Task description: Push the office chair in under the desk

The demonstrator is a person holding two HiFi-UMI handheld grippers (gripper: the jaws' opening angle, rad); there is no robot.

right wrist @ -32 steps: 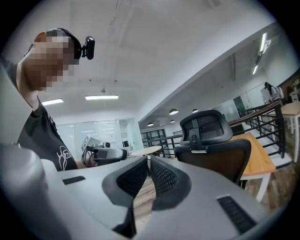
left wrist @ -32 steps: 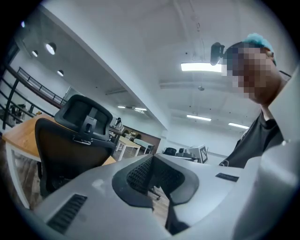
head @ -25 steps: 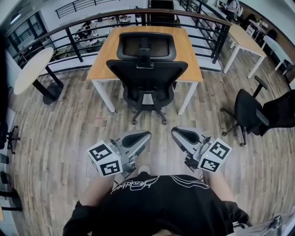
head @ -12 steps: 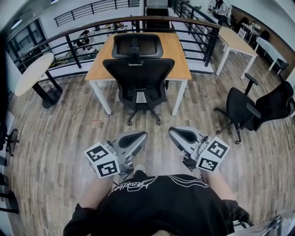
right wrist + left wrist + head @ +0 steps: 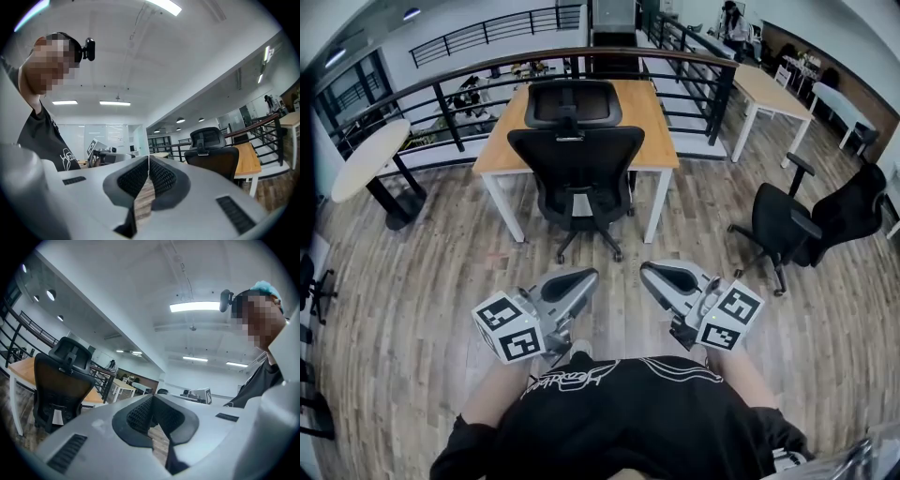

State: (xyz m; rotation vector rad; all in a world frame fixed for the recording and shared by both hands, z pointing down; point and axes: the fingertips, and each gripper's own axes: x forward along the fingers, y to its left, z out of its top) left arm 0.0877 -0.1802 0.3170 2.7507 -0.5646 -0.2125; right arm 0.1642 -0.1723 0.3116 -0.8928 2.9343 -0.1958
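Black office chair (image 5: 577, 164) at the near edge of the wooden bench (image 5: 499, 141), centred between the two white front legs, backrest turned toward the person, headrest showing above the benchtop. Wheeled base on the plank floor (image 5: 412, 281); how far the seat reaches under the top, impossible to tell. Well apart from the chair, low in the head view: left gripper (image 5: 585, 278) and right gripper (image 5: 652, 273), side by side and near each other, both aimed toward the chair. Left gripper closed in the left gripper view, ribbed pads meeting at the tips, nothing between them, chair off to the left beyond. Right gripper likewise closed in the right gripper view, pads pressed tip to tip, nothing held, chair off to the right beyond. Behind the bench, a dark curved railing (image 5: 441, 82). To the left, a pale round table (image 5: 361, 155) on a dark base. To the right, a spare swivel chair (image 5: 778, 225) standing free on the floor, and farther back a second bench (image 5: 773, 89) with white legs. At the bottom edge, the person's black printed shirt (image 5: 619, 412).
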